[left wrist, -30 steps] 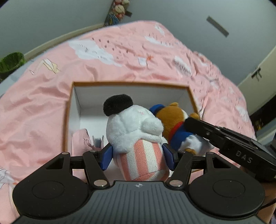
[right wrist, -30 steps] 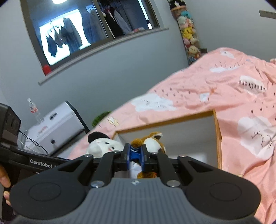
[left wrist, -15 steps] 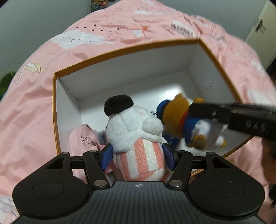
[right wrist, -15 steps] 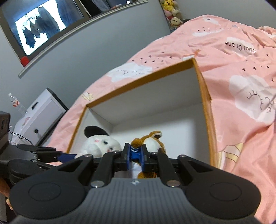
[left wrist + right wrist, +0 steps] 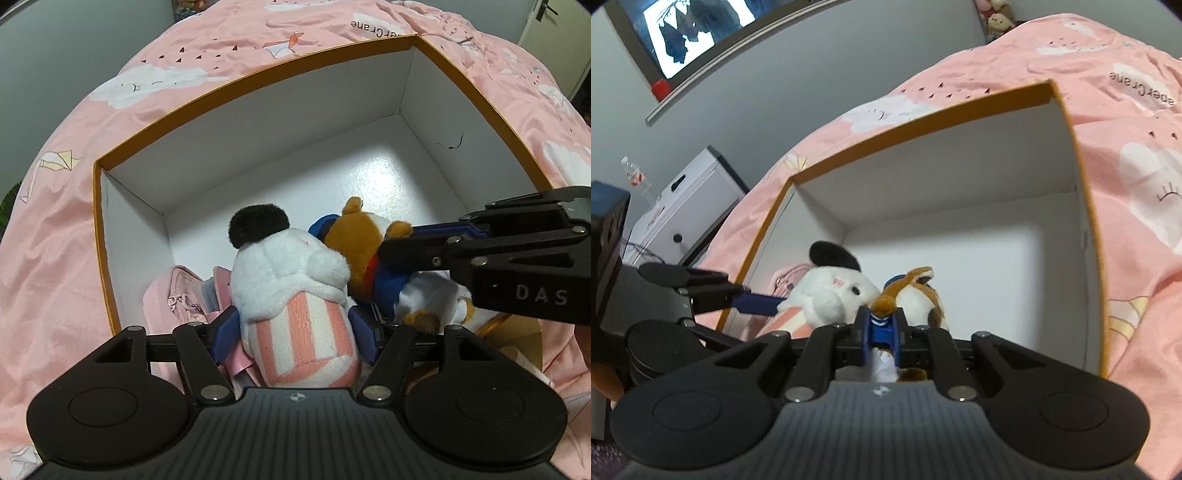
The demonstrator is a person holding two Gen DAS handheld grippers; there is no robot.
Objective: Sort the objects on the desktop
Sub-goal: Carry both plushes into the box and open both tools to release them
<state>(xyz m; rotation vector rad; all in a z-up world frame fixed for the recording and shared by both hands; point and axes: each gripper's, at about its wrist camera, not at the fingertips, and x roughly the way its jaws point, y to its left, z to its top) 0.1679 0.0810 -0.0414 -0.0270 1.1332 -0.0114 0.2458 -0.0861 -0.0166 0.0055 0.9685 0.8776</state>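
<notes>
My left gripper (image 5: 293, 326) is shut on a white plush with a black ear and pink-striped body (image 5: 295, 280), also in the right wrist view (image 5: 831, 291). My right gripper (image 5: 881, 332) is shut on a brown bear plush in blue and white clothes (image 5: 916, 291), also in the left wrist view (image 5: 364, 236). Both plushes hang side by side, touching, over the near part of a white box with an orange rim (image 5: 258, 77), which also shows in the right wrist view (image 5: 923, 110). The right gripper enters the left wrist view from the right (image 5: 406, 247).
A pink pouch (image 5: 173, 295) lies in the box's near left corner. The box stands on a pink bedspread (image 5: 55, 240). A white cabinet (image 5: 683, 199) and a window are off to the left in the right wrist view.
Both grippers have moved forward and down over the box with their plushes. The box now fills both views, and its floor shows beneath the toys.
</notes>
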